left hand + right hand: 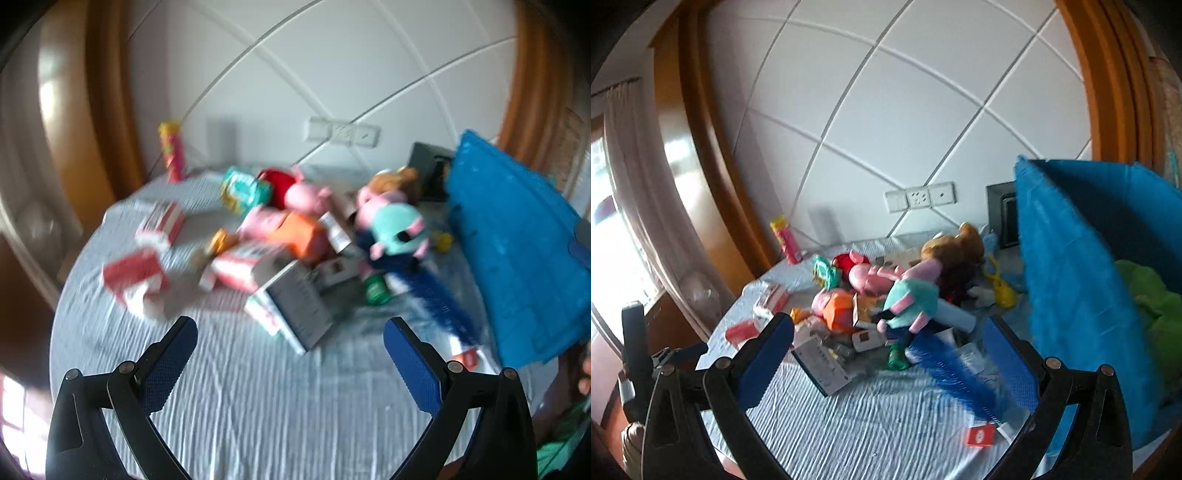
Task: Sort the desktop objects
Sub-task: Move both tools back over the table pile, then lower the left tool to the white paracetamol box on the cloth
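Both wrist views look down across the cluttered table [258, 387] toward the wall.

The black plastic left gripper [290, 334] carries two flat blue finger pads [168, 363] with a fine mesh-like texture — each backed by curved black linkage arms pinned with round silver-grey screws. The black plastic right gripper [890, 341] is built alike: blue textured pads [764, 360], black arched arms, grey rivets — and a thin grey cable running down its left side.

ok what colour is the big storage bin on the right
Blue; the storage bin shows best in the right wrist view.
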`<state>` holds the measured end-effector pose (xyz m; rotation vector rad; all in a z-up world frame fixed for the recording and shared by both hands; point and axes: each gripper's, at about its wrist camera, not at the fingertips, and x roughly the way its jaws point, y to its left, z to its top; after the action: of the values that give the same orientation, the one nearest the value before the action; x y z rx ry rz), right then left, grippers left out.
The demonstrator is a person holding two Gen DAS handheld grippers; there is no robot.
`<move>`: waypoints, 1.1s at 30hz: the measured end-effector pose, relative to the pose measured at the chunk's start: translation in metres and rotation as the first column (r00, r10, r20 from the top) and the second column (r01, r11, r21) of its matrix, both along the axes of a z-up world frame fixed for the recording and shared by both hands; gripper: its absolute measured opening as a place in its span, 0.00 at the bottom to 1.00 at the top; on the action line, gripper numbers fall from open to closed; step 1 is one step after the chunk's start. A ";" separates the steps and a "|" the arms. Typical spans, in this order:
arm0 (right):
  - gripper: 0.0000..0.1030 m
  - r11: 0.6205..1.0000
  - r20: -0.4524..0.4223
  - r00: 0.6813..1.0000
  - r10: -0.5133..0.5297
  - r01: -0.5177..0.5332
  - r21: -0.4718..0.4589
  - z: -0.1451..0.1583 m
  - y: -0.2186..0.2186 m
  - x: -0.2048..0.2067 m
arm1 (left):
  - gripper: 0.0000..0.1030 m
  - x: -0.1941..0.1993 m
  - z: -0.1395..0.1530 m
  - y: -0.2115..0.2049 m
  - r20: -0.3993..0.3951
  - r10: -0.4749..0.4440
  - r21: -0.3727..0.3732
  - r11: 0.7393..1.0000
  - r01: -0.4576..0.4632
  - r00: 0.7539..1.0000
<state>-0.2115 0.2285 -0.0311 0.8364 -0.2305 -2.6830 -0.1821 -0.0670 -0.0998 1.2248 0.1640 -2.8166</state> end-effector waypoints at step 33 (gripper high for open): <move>1.00 0.915 0.514 0.779 0.361 -0.401 -0.035 -0.253 -0.227 -0.166 | 0.88 -0.091 -0.145 -0.134 0.284 0.207 -0.095 0.978 -0.187 0.936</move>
<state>-0.3775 0.0012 -0.2837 1.4450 -0.0615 -2.0575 -0.2728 -0.2009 -0.2451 1.4983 0.1646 -2.4196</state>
